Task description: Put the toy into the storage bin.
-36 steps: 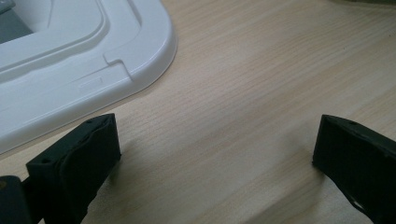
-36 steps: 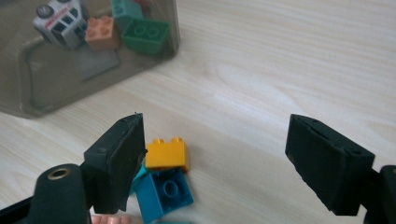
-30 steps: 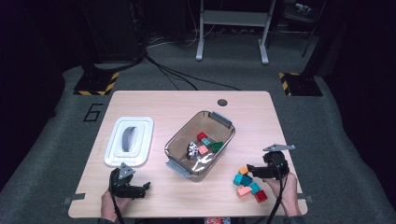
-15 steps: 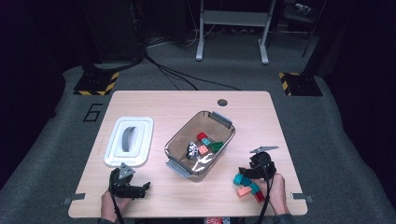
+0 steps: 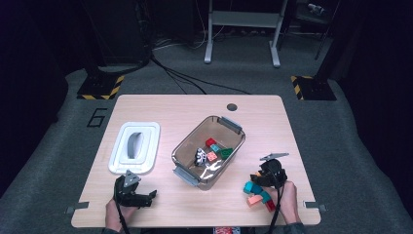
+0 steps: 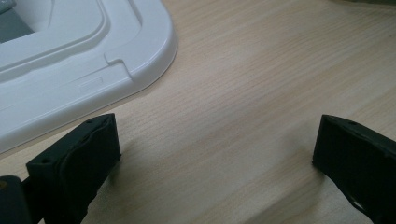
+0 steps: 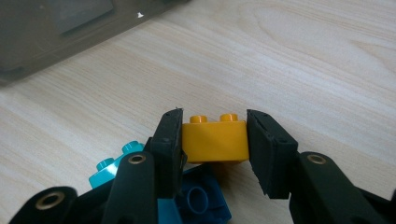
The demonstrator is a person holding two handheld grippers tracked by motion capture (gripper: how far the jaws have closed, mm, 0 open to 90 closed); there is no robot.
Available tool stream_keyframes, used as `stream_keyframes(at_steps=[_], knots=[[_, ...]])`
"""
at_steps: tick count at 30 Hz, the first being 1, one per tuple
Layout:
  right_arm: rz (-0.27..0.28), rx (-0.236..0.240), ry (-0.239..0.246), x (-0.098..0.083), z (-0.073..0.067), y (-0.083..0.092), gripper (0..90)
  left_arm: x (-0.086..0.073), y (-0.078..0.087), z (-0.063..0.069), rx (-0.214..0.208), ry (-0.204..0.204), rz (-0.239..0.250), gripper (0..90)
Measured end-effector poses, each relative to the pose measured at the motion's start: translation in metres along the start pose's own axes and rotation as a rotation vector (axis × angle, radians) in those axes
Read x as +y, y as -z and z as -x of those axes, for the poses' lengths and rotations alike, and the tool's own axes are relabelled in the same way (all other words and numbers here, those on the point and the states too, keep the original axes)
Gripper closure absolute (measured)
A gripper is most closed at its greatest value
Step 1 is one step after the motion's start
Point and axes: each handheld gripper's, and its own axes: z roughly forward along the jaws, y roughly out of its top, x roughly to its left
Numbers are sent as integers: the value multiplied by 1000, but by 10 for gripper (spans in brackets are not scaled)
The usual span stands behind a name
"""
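Note:
My right gripper (image 7: 214, 120) is shut on a yellow brick (image 7: 215, 142); its jaws have just been closing, and both pads now touch the brick's sides. The brick rests low over the wooden table, beside a teal brick (image 7: 109, 165) and a blue brick (image 7: 201, 200). From above, the right gripper (image 5: 256, 178) sits at the pile of loose bricks (image 5: 255, 194) near the table's front right. My left gripper (image 5: 146, 197) rests at the front left, and its jaws stand wide apart over bare wood (image 6: 215, 154), with nothing between them.
A clear plastic bin (image 5: 187, 146) holding several bricks stands at the table's middle; its wall (image 7: 56, 37) is just beyond the right gripper. The bin's white lid (image 5: 146, 134) lies to the left, with a corner (image 6: 70, 56) close to the left gripper.
The right gripper has come in towards the left and down onto the brick pile. The left gripper has stayed put.

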Motion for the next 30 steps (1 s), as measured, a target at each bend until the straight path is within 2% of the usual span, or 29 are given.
stream_keyframes(at_steps=[5, 19, 23, 26, 30], knots=[[2, -4, 17, 1, 2, -1, 572, 0, 0, 0, 2, 1, 3, 5], [-15, -4, 8, 3, 3, -3, 573, 0, 0, 0, 2, 1, 3, 5], [9, -8, 11, 3, 5, -2, 585, 0, 0, 0, 2, 1, 3, 5], [13, 2, -4, 3, 7, -1, 586, 0, 0, 0, 2, 2, 3, 5], [11, -7, -2, 4, 8, 0, 587, 0, 0, 0, 3, 2, 3, 5]])
